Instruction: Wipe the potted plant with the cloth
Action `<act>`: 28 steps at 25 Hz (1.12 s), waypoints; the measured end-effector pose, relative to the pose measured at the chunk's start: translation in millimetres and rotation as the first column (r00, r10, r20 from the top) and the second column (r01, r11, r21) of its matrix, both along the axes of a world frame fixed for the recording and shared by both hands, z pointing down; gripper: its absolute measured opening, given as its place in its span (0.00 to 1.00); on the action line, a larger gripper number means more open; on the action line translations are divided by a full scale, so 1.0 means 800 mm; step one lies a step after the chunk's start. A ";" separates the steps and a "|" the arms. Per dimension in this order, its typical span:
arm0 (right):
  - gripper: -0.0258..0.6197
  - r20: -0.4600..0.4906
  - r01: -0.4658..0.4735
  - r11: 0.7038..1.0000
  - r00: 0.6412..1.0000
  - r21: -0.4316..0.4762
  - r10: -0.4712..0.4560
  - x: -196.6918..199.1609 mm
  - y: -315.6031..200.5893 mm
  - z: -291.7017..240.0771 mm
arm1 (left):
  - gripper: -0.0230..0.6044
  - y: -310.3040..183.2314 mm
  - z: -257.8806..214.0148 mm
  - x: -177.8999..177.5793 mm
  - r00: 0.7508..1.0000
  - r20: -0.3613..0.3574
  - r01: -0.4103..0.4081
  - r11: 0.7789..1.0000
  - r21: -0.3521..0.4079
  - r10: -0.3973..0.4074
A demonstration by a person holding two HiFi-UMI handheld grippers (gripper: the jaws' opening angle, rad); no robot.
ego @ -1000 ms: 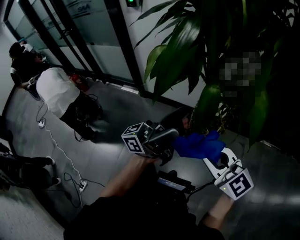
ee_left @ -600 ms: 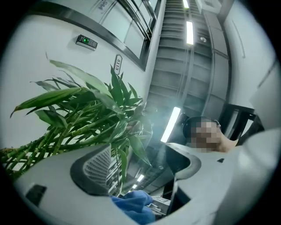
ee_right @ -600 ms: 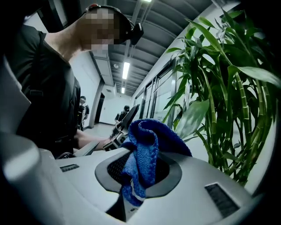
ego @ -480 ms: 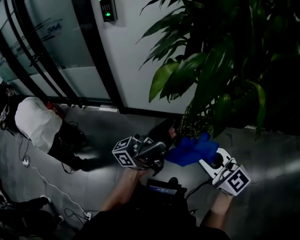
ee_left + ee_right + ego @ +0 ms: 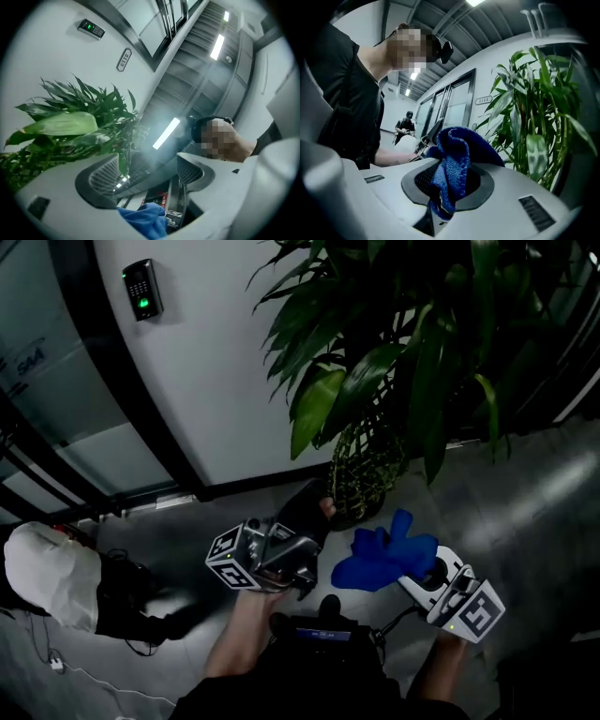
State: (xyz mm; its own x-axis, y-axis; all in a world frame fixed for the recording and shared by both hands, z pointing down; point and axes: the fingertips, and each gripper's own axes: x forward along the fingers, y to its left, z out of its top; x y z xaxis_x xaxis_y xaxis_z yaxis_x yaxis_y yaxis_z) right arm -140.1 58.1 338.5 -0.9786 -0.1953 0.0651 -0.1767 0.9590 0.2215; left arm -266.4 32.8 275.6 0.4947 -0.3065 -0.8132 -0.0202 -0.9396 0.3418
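Since the leaves of the plant (image 5: 375,362) hang above both grippers, the right gripper (image 5: 415,563) has the blue cloth (image 5: 382,556) low and out front, near the woven pot (image 5: 366,479), ready to lift, I'd guess. Its jaws are pinched on a bunched fold. The left gripper (image 5: 295,559) is spread wide, holding nothing.

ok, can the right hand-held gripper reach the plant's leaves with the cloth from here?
Probably yes: the right hand-held gripper grips the cloth beside the plant, with nothing between them.
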 end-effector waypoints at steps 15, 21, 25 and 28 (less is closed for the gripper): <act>0.16 0.596 -0.040 0.979 0.798 0.199 -0.088 0.130 -0.043 -0.188 | 0.65 -0.065 -0.134 0.111 0.975 0.211 0.039 0.992 0.122 -0.064; 0.16 0.685 -0.079 0.978 0.725 0.193 -0.077 0.139 -0.085 -0.240 | 0.24 -0.133 -0.125 0.122 0.940 0.278 0.212 0.977 -0.030 -0.195; 0.16 0.648 -0.213 0.953 0.761 0.214 0.025 0.106 -0.105 -0.267 | 0.07 -0.141 -0.101 0.116 0.937 0.303 0.196 0.980 -0.042 -0.174; 0.16 0.526 -0.284 0.894 0.848 0.346 0.066 0.041 -0.112 -0.293 | 0.07 -0.143 -0.088 0.107 0.952 0.280 0.143 0.988 -0.058 -0.122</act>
